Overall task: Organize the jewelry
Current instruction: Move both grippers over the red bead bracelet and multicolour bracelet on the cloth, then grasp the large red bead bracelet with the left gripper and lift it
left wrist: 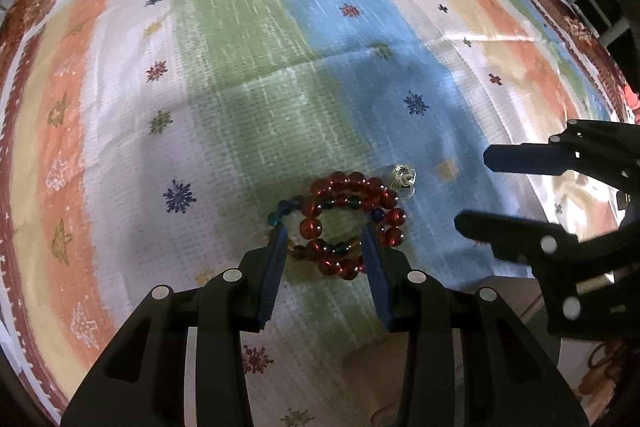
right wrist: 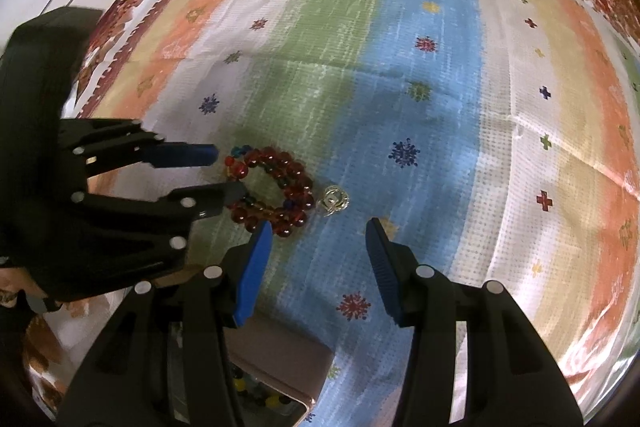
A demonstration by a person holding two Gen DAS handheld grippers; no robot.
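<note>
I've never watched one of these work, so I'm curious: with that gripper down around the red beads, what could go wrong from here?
1. The left gripper straddles a tangled heap of red beads with darker beads mixed in; closing may catch only some strands, leaving the rest dragging.
2. The small silver ring lies right beside the heap and could get knocked or snagged when the beads are lifted.

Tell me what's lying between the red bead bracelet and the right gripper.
A small silver ring lies beside the red bead bracelet, ahead of the open right gripper. Otherwise only striped cloth shows there in the right wrist view.
</note>
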